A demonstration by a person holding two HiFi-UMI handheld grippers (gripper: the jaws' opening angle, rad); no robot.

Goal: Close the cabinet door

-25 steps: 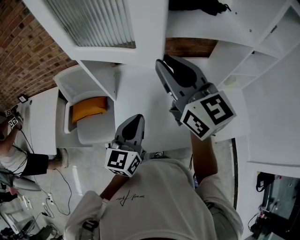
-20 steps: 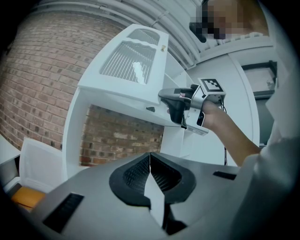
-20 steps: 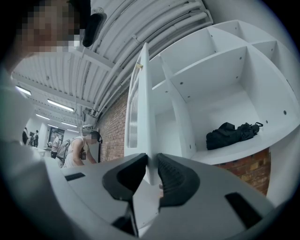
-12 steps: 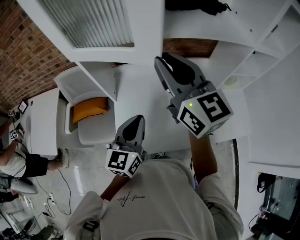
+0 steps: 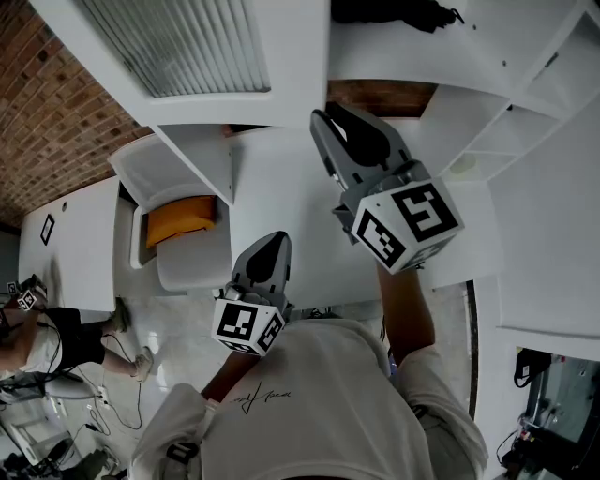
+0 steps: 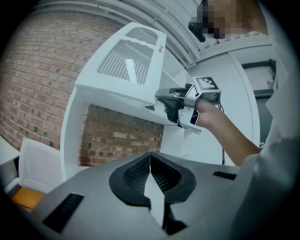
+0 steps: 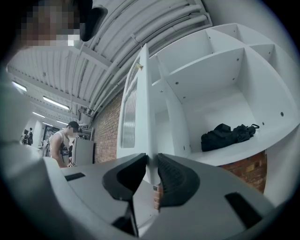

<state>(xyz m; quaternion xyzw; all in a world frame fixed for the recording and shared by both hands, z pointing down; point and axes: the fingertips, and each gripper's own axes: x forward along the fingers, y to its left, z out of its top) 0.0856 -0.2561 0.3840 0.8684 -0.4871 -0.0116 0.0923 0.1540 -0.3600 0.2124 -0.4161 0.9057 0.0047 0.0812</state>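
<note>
Cabinet, white with open shelves (image 5: 525,84): its white door with ribbed glass panel (image 7: 140,93) stands swung out, edge-on left of the shelves, long axis vertical. The door's edge is pinched by the right gripper (image 7: 151,168). The left gripper (image 6: 150,164) is held lower, jaws together on nothing. Swing room towards the cabinet is judged free.

My right gripper (image 5: 325,119) is mid grey with black ribbed pads on the jaws. Its cube (image 5: 412,225) is white with black square markers, and my left gripper (image 5: 277,240) matches it. The cabinet door (image 5: 187,56) is white, its panel striped with fine pale grey ribs. Left of the door, the brick wall (image 5: 42,112) is red-brown with pale mortar lines. Below the door, the tabletop (image 5: 281,197) is plain white, and an orange pad (image 5: 178,217) lies in a white seat (image 5: 183,267). Right of the door, a black bag (image 5: 394,11) lies on a white shelf (image 5: 394,52). My shirt (image 5: 309,403) is white.
</note>
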